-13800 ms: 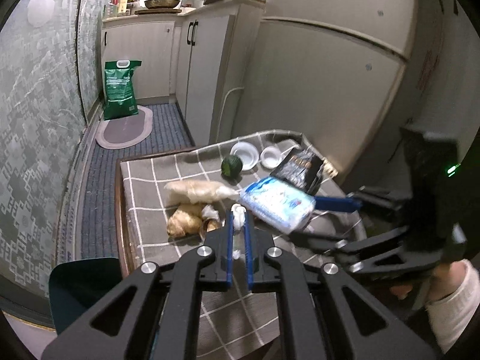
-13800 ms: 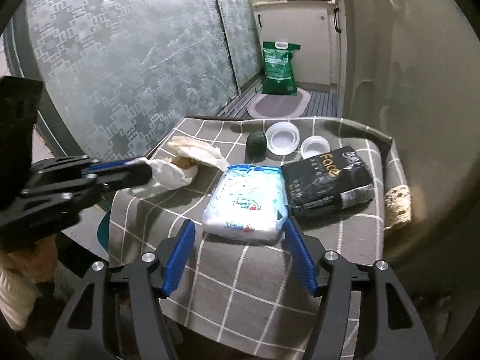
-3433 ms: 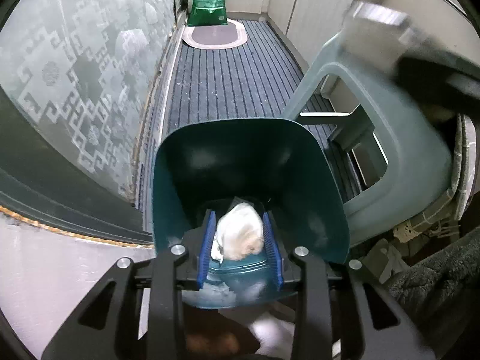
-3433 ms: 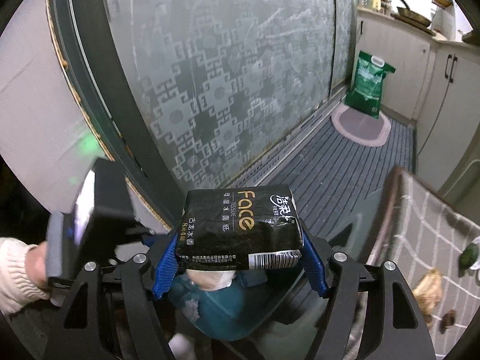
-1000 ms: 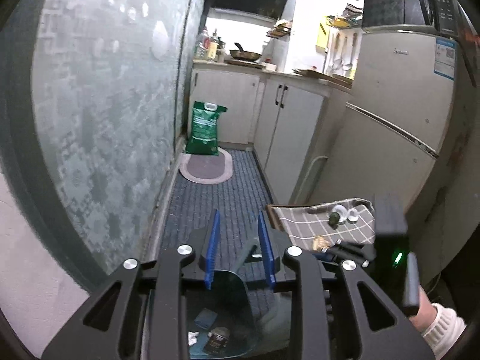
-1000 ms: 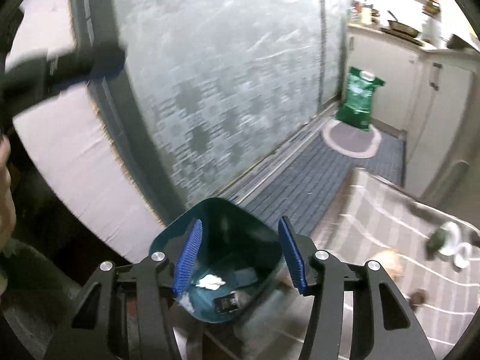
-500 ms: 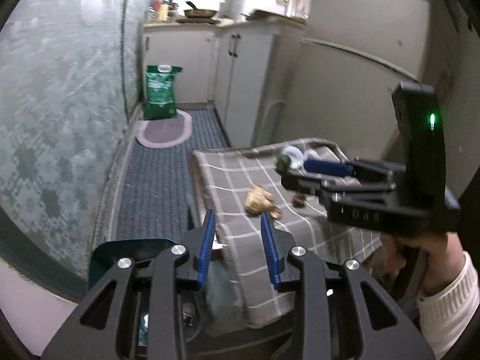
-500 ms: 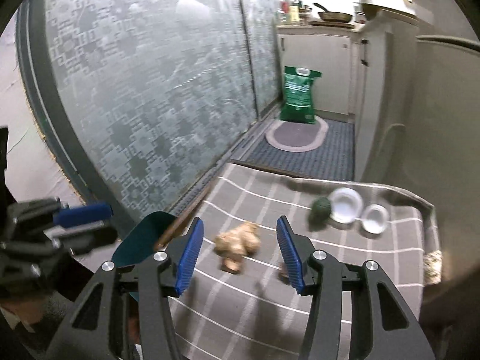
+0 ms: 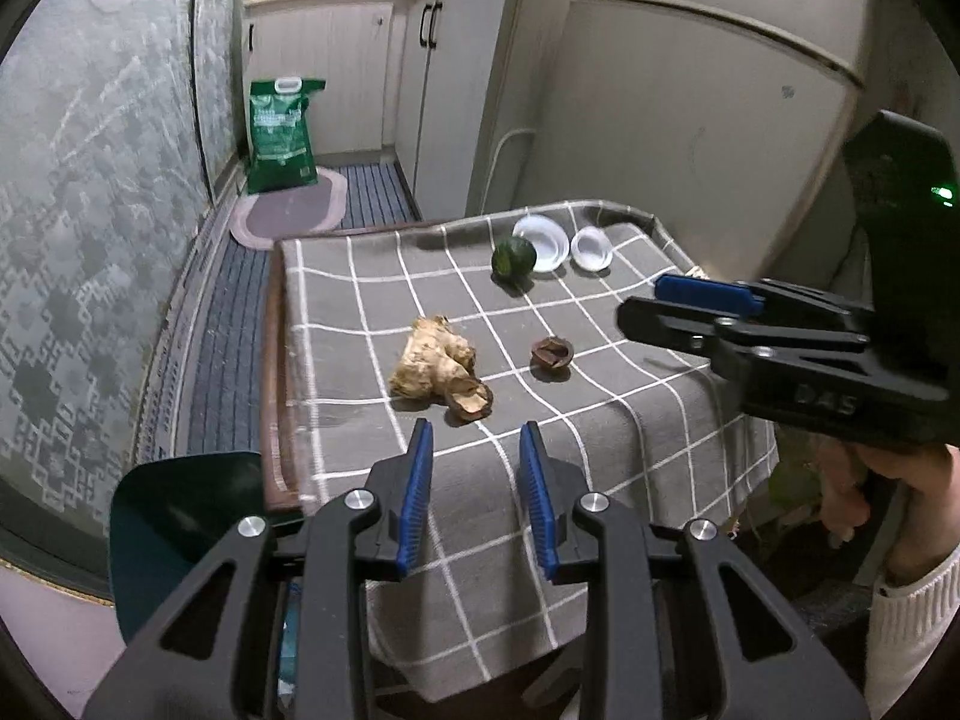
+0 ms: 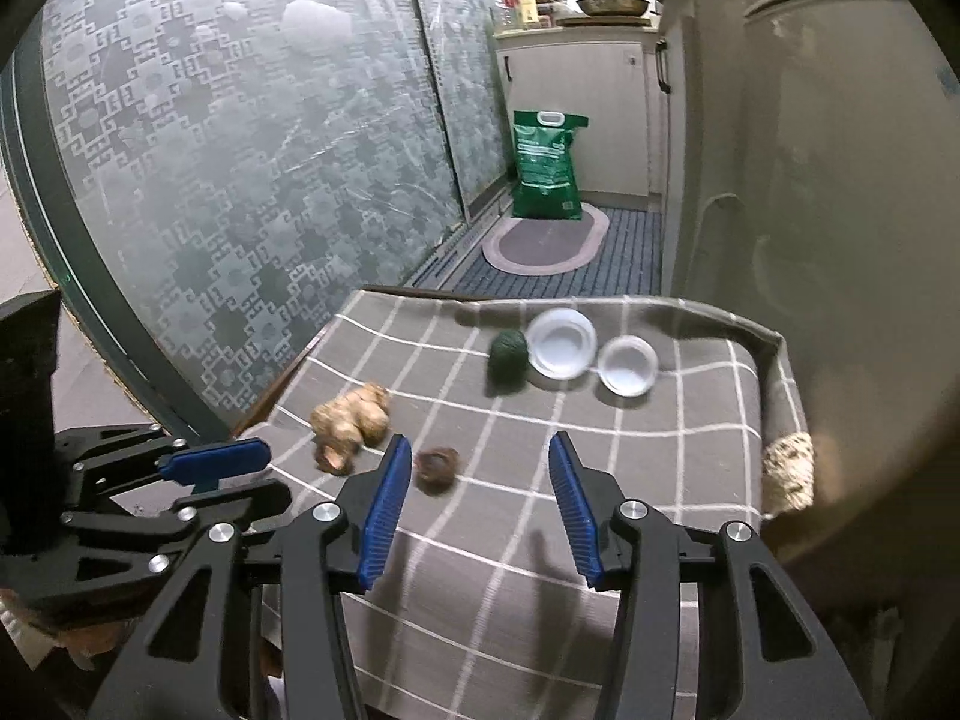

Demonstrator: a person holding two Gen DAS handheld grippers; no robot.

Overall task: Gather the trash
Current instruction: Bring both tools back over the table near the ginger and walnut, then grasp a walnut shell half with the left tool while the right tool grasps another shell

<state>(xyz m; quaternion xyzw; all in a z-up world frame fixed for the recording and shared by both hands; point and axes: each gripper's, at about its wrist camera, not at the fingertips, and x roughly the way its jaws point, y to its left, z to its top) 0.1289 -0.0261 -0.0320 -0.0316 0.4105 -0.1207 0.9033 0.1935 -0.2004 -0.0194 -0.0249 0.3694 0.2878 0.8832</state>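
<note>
A small brown husk (image 9: 551,353) lay on the table (image 9: 612,420), on its grey checked cloth, a little apart from a knobbly ginger root (image 9: 433,363) with another brown scrap (image 9: 469,405) touching its near end. Further back sat a dark green fruit (image 9: 513,258) beside two white lids (image 9: 543,234). The left hand-held gripper (image 9: 477,492) hovered over the table's near edge, released and empty; the right hand-held gripper (image 10: 474,510) was likewise spread wide, holding nothing. The teal bin (image 9: 180,516) stood on the floor at the table's left

teal plastic bin (image 9: 180,516): mostly behind the left gripper's black frame, inside hidden
small brown shrivelled scrap (image 10: 437,463): kinda blurry, can't tell what
</note>
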